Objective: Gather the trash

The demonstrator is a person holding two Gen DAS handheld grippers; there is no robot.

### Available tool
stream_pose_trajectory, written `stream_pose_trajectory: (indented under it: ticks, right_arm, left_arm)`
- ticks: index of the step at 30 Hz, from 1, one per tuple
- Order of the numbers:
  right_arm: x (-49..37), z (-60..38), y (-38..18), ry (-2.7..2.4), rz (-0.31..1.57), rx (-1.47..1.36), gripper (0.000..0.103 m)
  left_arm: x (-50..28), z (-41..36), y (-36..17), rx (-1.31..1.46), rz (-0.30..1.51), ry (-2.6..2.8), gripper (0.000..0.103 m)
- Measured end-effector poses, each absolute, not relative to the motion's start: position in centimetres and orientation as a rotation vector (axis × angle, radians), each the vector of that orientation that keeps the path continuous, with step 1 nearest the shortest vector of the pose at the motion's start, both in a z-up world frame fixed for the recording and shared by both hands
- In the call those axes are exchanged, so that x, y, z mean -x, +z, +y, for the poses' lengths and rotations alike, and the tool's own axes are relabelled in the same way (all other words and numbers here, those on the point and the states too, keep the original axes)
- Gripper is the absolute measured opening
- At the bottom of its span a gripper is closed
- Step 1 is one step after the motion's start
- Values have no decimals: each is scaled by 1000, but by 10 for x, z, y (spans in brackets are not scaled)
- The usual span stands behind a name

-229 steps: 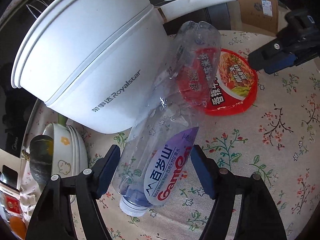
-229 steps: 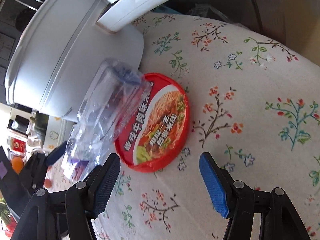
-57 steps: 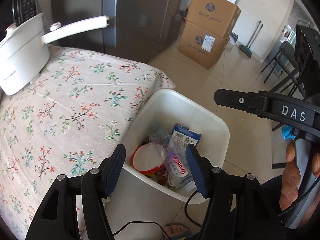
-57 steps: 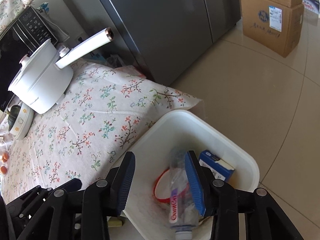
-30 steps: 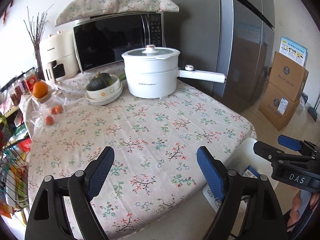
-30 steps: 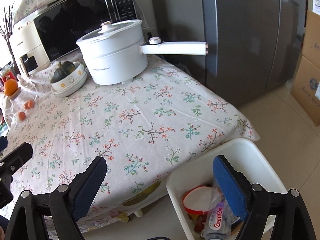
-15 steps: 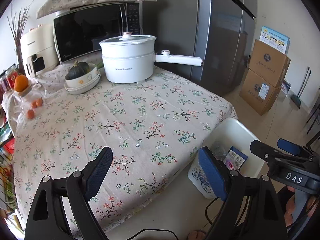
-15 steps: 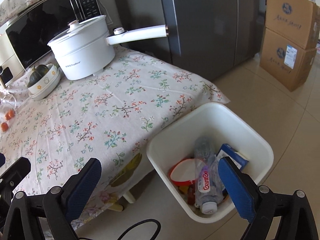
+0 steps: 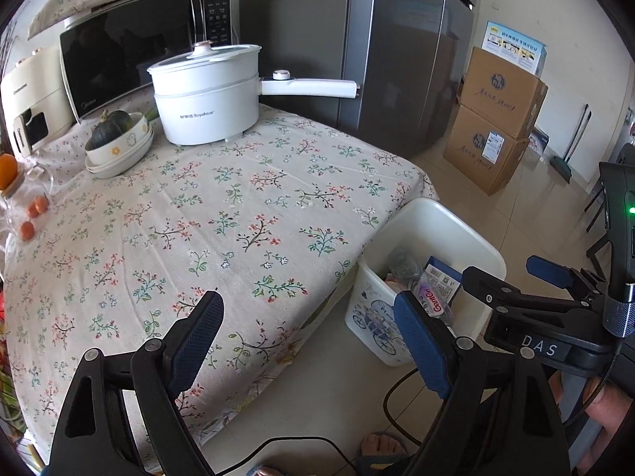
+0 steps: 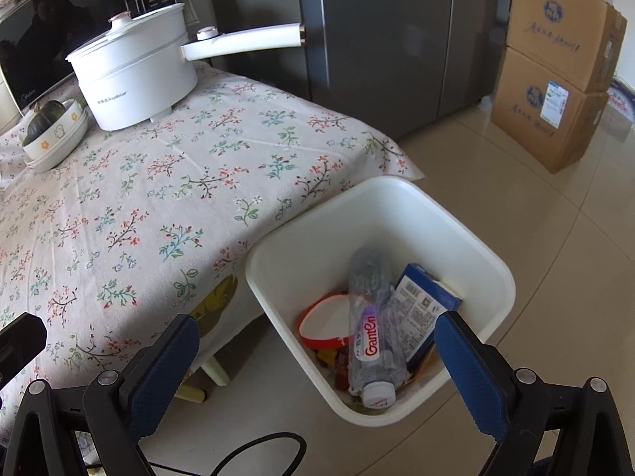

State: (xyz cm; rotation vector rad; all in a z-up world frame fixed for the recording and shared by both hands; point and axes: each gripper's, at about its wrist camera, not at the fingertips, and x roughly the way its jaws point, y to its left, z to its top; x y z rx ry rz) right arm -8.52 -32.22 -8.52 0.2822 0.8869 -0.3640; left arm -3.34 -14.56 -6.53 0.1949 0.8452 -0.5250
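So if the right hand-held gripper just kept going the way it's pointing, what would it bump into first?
Probably the white trash bin on the floor: the open right hand-held gripper is aimed into it, roughly at the Ganten water bottle lying inside. Depth is hard to judge.

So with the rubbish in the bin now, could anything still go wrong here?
A few things might. The black cable trails across the floor beside a bare foot, so it could trip the person. The pot's long handle juts past the table edge and could be knocked. The bin sits tight against the hanging tablecloth, so a bump could drag the cloth. Both claws, left and right, are open and empty.
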Motion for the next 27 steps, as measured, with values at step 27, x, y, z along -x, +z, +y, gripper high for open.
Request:
stream_pose_trajectory:
  ticks: [27]
  right_arm:
    - [80,-321,-92,-354,909,-277,99]
  left_arm:
    - [20,-140,-72,-178,891,-476,90]
